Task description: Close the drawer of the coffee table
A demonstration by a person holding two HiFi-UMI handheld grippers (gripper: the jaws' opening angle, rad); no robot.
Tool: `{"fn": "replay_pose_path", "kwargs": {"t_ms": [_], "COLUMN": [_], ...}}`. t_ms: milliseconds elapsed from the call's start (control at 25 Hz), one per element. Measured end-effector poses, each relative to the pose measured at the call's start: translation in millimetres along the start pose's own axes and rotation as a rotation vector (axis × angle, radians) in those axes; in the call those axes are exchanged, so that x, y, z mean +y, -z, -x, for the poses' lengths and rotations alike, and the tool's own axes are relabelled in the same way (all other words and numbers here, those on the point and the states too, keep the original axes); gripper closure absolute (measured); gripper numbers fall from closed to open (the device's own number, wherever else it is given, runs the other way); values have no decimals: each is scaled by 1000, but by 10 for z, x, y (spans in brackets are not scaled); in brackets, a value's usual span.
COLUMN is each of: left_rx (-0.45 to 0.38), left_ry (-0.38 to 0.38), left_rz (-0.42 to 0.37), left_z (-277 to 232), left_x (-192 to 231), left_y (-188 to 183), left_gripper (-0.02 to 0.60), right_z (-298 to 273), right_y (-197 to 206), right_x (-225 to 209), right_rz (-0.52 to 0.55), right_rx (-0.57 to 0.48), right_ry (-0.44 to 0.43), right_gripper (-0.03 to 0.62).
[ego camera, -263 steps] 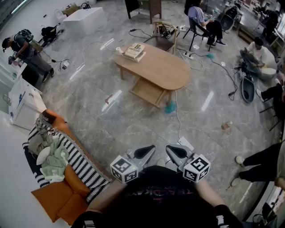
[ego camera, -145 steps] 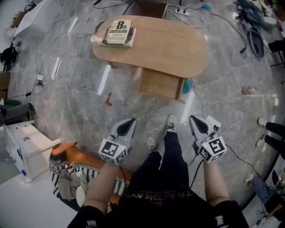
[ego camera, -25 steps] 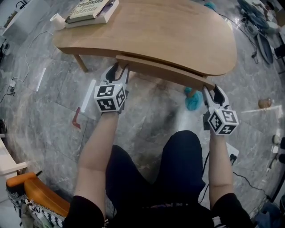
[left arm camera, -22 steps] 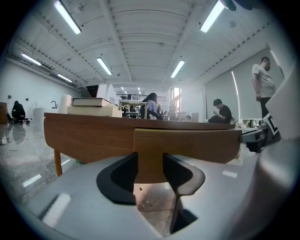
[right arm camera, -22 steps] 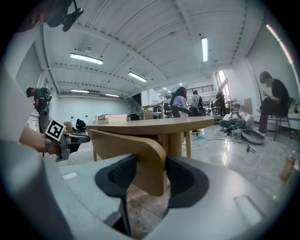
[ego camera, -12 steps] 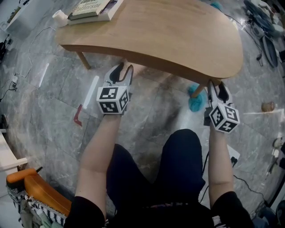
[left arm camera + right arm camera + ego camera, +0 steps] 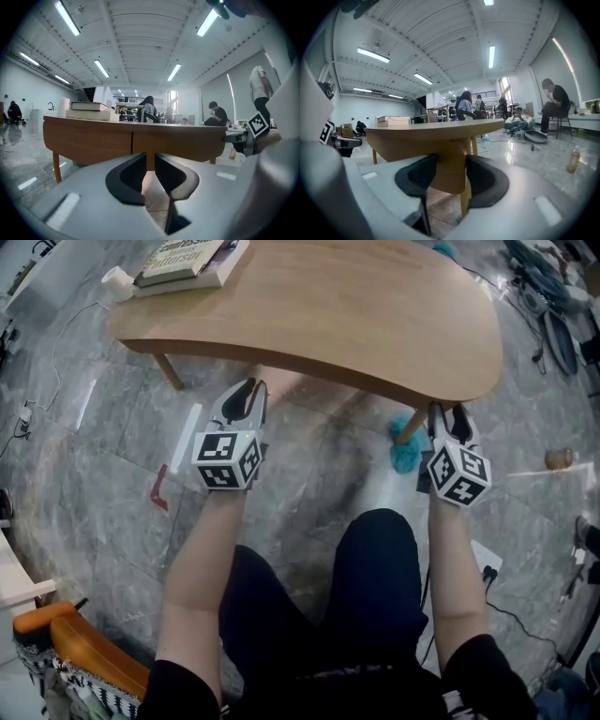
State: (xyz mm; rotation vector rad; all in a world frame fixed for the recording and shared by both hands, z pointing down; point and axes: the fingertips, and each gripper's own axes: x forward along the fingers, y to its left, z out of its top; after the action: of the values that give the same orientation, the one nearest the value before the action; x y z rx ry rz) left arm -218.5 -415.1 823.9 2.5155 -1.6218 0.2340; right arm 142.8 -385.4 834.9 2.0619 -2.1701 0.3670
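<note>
Firstly, legible writing: the two stacked books, on the counter far ahead and left of the left gripper, carry cover lettering cut off by the frame edge, so it is not reliably readable. A white cup stands just beside them. Each gripper bears a cube of black-and-white square markers.

The drawer sits pushed in, its front flush under the counter top directly ahead of the left gripper; its contents are not visible.

The left gripper's jaws have just been closing and stand at a narrow gap with nothing between them. The right gripper has its jaws apart, with the counter's rounded wooden end showing in the gap; contact cannot be confirmed.
</note>
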Motion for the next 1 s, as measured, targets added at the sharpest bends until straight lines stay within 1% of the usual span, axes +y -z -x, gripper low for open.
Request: {"fn": "replay_pose_path", "kwargs": {"t_ms": [160, 320, 480, 600, 640, 680, 720, 760, 880, 1000], "left_rx": [-7, -9, -6, -7, -9, -11, -13, -15, -18, -20], "left_ry": [10, 11, 19, 25, 27, 29, 30, 31, 31, 33], "left_rz": [-9, 2, 22, 32, 35, 38, 41, 42, 46, 53], "left_z": [40, 74, 89, 115, 126, 138, 151, 163, 202, 246], "left_x": [-28, -5, 11, -20, -29, -35, -37, -36, -24, -28], "left_y": [-22, -17, 11, 10, 2, -7, -16, -24, -41, -68], "left_gripper": [541, 575, 575, 575, 575, 575, 575, 575, 575, 575], "right_z": [-14, -6, -15, 46, 80, 120, 162, 202, 294, 361], "right_y": [-13, -18, -15, 8, 10, 9, 4, -7, -66, -193], "right_x": [-10, -8, 0, -46, -71, -96, -116, -120, -36, 189], "right_rz": [-11, -12, -6, -9, -16, -26, -37, -46, -34, -12], "right_rx": [-3, -6, 12, 33, 32, 29, 23, 15, -7, -32], "right_ry": [26, 22, 10, 24, 30, 34, 35, 31, 0, -78], "right_gripper": [405, 404, 410, 428, 445, 483, 526, 593, 592, 592]}}
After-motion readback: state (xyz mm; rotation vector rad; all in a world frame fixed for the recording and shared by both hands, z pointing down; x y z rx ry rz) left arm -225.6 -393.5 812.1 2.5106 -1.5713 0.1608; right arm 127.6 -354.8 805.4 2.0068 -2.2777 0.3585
